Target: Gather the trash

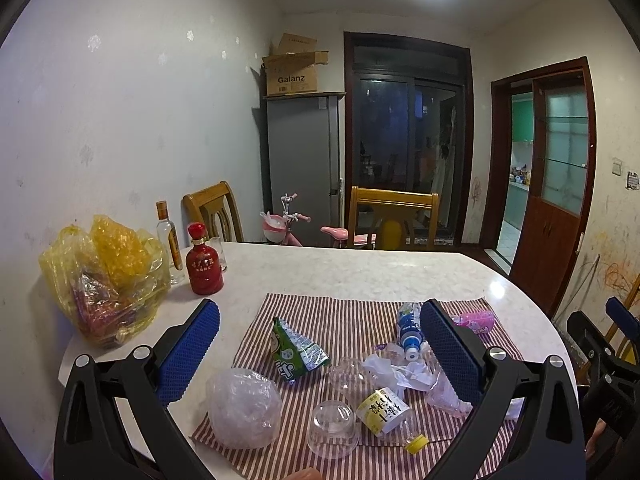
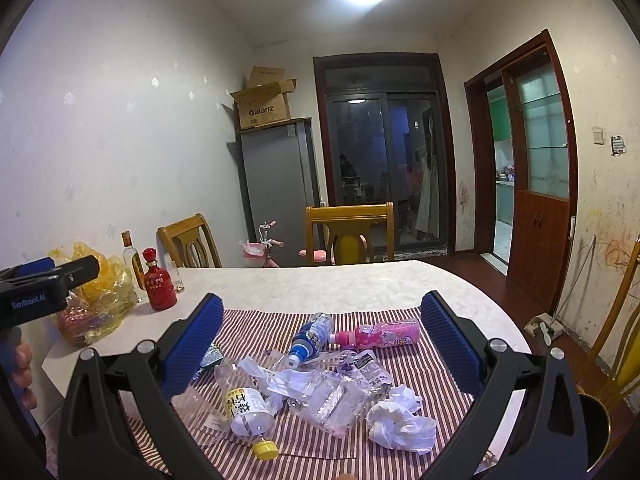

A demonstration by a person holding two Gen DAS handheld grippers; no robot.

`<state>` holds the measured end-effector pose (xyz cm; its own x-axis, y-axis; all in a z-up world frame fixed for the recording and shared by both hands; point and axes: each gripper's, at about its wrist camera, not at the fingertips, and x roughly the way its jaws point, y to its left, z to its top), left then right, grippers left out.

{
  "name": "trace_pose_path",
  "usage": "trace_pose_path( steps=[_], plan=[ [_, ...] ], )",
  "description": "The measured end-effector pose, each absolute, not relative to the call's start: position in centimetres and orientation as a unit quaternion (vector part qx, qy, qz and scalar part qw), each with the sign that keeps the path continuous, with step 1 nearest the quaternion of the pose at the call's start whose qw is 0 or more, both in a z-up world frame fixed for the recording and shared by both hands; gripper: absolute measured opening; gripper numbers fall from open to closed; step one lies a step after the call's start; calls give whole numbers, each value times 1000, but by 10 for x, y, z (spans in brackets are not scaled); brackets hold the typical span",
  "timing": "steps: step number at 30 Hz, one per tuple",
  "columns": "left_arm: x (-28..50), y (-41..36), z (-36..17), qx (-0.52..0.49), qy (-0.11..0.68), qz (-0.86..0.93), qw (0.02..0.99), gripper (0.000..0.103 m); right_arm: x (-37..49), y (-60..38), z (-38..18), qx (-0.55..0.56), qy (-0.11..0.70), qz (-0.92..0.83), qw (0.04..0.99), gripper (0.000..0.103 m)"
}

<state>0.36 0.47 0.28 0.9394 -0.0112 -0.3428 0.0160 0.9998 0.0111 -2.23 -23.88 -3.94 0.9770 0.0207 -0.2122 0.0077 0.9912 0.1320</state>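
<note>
Left wrist view: the left gripper [image 1: 320, 344] occupies the lower frame, blue-padded fingers [image 1: 188, 354] spread wide with nothing between them, raised above a striped cloth [image 1: 360, 312] laid on a pale marble-pattern table [image 1: 340, 268]. Trash on the cloth, lower centre: a green snack wrapper [image 1: 298, 350]; a crumpled clear plastic bag [image 1: 244, 408] at the cloth's left edge; a clear domed cup [image 1: 332, 428]; a yellow-capped bottle [image 1: 390, 414] lying on its side; crumpled white tissue [image 1: 400, 370]; a blue-labelled water bottle [image 1: 410, 326] lying cap toward the camera; a pink bottle [image 1: 478, 320] partly hidden behind the right finger. Centre left of the frame, off the cloth: a yellow plastic bag [image 1: 108, 276], a red liquor bottle [image 1: 204, 262] and a tall clear bottle [image 1: 170, 240], both bottles upright. Background: two wooden chairs [image 1: 394, 216], a grey refrigerator [image 1: 302, 168] with a cardboard box [image 1: 294, 68] on top. Right wrist view: the right gripper [image 2: 322, 344] fills the lower frame, jaws likewise wide apart and empty, above the same cloth. Centre frame: the pink bottle lies on its side just beside the water bottle, caps nearly meeting. Lower centre: the yellow-capped bottle, flattened clear plastic packaging [image 2: 332, 400], and a wad of white tissue at lower right. The left gripper's body shows at the left edge, a person's hand [image 2: 22, 376] beneath it.
</note>
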Motion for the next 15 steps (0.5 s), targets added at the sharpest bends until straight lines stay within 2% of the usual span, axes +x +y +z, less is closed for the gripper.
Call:
trace_pose_path(
  steps=[15],
  plan=[
    [-3, 8, 5, 2, 164, -19, 986, 97, -27, -235, -28, 56, 93, -22, 994, 99]
  ],
)
